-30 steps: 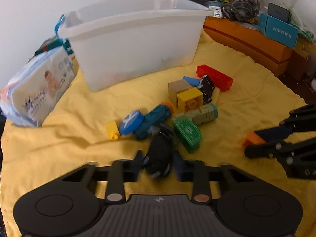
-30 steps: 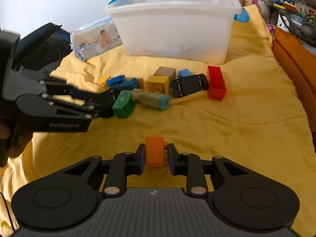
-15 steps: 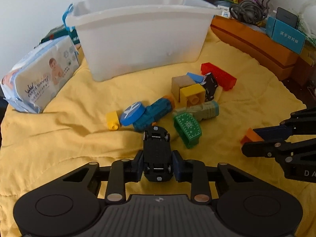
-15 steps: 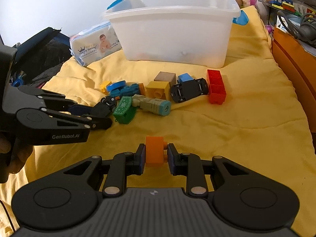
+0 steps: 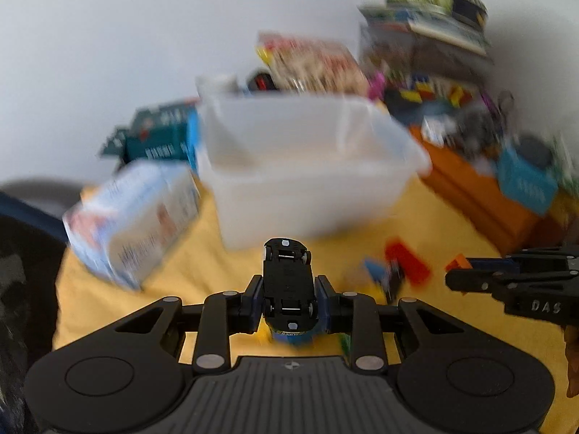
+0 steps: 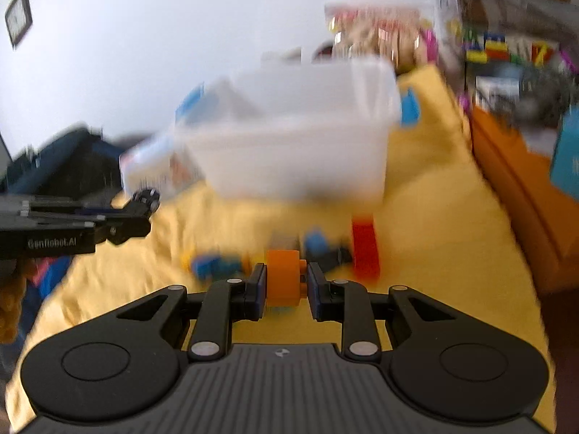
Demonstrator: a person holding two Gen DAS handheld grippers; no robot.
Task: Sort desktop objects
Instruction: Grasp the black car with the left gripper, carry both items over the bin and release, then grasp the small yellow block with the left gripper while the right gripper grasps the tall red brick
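My left gripper (image 5: 288,294) is shut on a black toy car (image 5: 287,278), held belly-up with its wheels showing, in the air above the yellow cloth (image 5: 202,271). My right gripper (image 6: 284,284) is shut on an orange brick (image 6: 283,278). Ahead of both stands the white plastic bin (image 5: 307,170) (image 6: 289,144), blurred by motion. A red brick (image 5: 407,258) (image 6: 365,249) and several other blocks lie on the cloth below. In the left wrist view the right gripper (image 5: 466,271) shows at the right edge; in the right wrist view the left gripper (image 6: 137,213) shows at the left with the car.
A pack of wipes (image 5: 134,220) leans left of the bin, a teal box (image 5: 163,137) behind it. An orange case (image 5: 481,195) (image 6: 521,188) borders the cloth on the right, with cluttered toy boxes and a cable behind. A dark bag (image 6: 61,162) lies far left.
Both grippers have risen from the cloth with their loads, the car now clear of the toy pile. The bin looms larger and the views are blurred by motion.
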